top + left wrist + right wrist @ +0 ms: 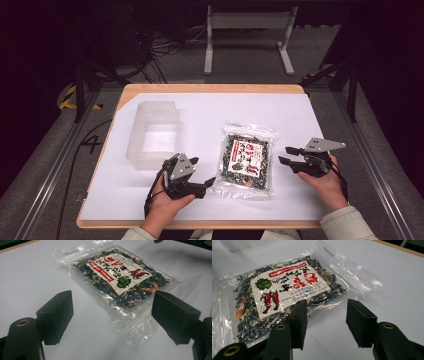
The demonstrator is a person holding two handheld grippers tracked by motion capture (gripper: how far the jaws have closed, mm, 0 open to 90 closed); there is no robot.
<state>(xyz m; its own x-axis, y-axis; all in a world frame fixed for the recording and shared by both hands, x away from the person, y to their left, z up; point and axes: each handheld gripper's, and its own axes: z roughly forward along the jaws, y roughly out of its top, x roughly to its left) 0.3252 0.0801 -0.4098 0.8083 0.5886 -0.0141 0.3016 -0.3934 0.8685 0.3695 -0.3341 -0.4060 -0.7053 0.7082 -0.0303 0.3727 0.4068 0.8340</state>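
A clear packet of dried seaweed mix (246, 160) with a white and red label lies flat on the white table cover. It shows close up as the packet (120, 280) in the left gripper view and the packet (279, 297) in the right gripper view. My left gripper (202, 171) stands open just left of the packet's near corner, jaws wide apart, nothing between them (112, 315). On the other side, my right gripper (287, 155) is open beside the packet's right edge, its jaws (325, 317) empty and just short of the plastic.
A translucent plastic tub (154, 135) stands left of the packet, beyond my left gripper. The white cover (300, 115) spans most of the wooden table, whose edge (210, 88) shows at the far side. A metal frame and cables lie on the floor beyond.
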